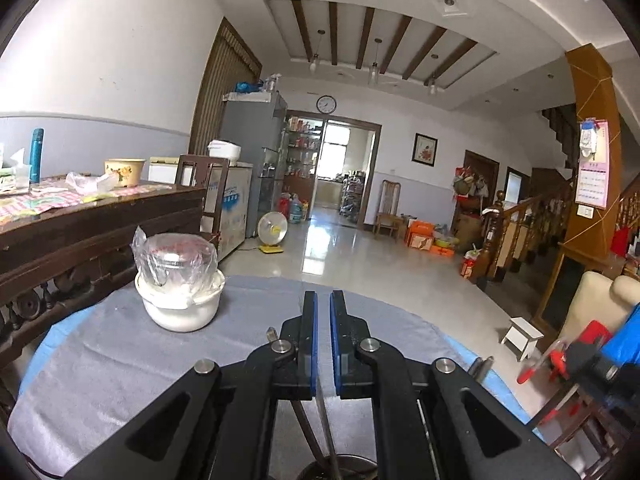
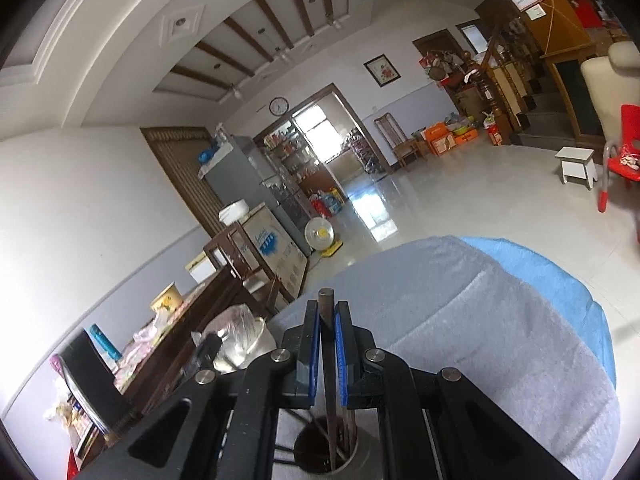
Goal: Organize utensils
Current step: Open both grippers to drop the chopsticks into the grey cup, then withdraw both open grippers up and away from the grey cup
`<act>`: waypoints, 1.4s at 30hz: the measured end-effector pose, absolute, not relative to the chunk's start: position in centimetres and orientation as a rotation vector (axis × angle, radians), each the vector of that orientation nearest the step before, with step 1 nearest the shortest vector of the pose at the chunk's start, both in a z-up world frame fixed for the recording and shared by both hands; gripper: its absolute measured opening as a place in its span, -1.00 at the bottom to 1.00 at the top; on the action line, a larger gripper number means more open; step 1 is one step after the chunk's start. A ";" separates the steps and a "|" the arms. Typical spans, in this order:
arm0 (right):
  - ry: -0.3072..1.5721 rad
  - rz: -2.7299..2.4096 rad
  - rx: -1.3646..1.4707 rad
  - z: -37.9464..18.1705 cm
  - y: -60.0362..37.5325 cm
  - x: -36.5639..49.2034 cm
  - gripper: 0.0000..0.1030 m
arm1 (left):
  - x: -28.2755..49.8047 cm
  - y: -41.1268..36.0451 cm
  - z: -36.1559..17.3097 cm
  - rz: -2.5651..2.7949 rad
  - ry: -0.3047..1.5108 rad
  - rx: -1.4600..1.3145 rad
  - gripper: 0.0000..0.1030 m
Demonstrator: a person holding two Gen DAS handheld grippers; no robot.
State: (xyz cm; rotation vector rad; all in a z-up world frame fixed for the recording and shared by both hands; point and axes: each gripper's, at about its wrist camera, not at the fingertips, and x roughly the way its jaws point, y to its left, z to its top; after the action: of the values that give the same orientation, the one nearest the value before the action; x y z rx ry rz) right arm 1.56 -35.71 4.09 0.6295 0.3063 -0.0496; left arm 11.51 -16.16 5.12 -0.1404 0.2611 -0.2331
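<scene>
My right gripper is shut on a dark brown chopstick; its lower end stands inside a round metal utensil holder below the fingers, with several other sticks in it. My left gripper hovers above the same holder, its jaws nearly closed with a narrow gap; a thin stick runs under them, and I cannot tell if they pinch it. Two utensil tips show beside the left fingers. The right gripper's body shows at the far right of the left wrist view.
A grey cloth covers the round table over a blue cover. A white bowl holding a plastic-wrapped glass item stands at the table's far left. A dark wooden sideboard lies beyond. A red chair and white stool stand on the floor.
</scene>
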 end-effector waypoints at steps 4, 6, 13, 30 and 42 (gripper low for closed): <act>0.336 -0.007 0.678 3.3 -35.8 1.2 -0.77 | 10.6 -14.9 6.5 -0.248 0.246 -0.172 -0.89; 0.363 0.014 0.713 2.8 -36.0 1.0 -0.76 | 9.6 -14.2 7.4 -0.240 0.220 -0.167 -0.89; 0.385 0.057 0.792 1.1 -36.0 -0.4 -0.28 | 5.3 -11.6 8.7 -0.236 0.180 -0.115 -0.22; 0.317 0.020 0.809 -1.9 -36.0 -8.2 0.36 | -0.2 -6.7 -1.1 -0.380 0.611 0.038 0.50; 0.453 0.149 0.658 3.9 -29.1 -0.4 0.35 | 0.5 -2.4 -7.6 -0.346 0.875 -0.040 0.50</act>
State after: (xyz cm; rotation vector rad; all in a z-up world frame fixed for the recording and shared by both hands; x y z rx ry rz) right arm -0.38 -29.09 3.87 0.6581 0.4527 0.1495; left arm 0.49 -2.45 -7.58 -0.0401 0.8750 -0.3462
